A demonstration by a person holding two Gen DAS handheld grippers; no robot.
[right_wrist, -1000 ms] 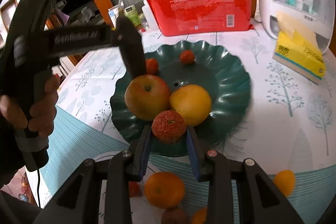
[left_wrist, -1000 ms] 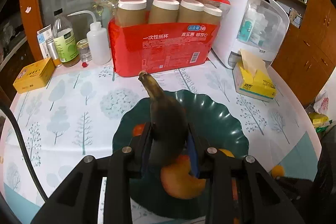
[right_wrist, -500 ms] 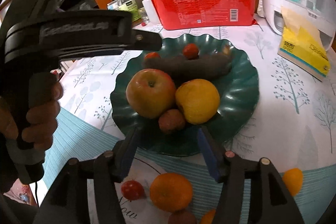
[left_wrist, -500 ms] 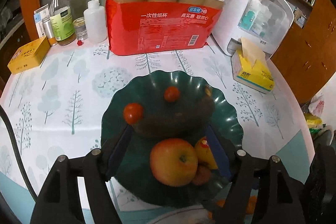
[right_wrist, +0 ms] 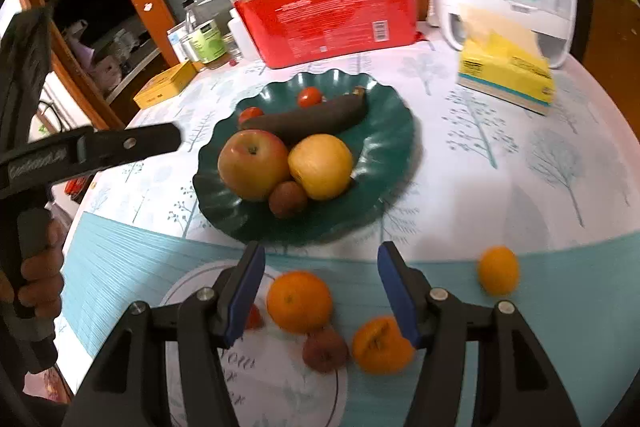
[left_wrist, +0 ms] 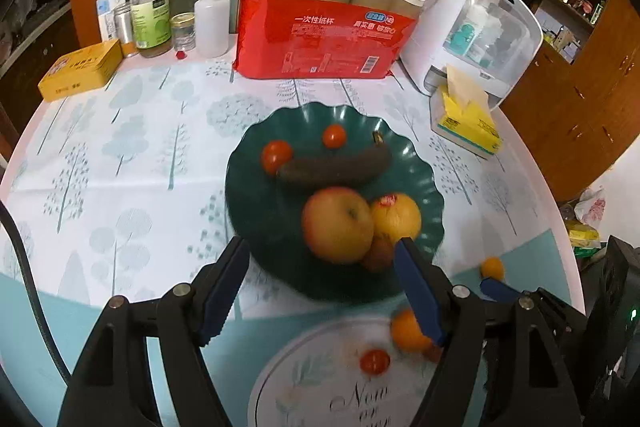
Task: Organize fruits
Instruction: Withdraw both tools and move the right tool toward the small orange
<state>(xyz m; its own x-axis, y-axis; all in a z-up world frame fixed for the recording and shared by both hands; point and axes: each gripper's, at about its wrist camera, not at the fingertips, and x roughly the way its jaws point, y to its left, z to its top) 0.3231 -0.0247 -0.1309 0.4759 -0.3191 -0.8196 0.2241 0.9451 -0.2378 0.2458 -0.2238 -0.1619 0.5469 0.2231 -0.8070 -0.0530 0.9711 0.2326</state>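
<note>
Both the left claw (left_wrist: 320,279) and the right claw (right_wrist: 318,285) are held apart, empty. Only the right view shows a hand (right_wrist: 38,275). Nearest, three oranges (right_wrist: 299,301) lie on the tabletop (right_wrist: 500,187); beyond, the green plate (right_wrist: 400,147) carries six fruits, including two tomatoes (right_wrist: 310,96).
</note>
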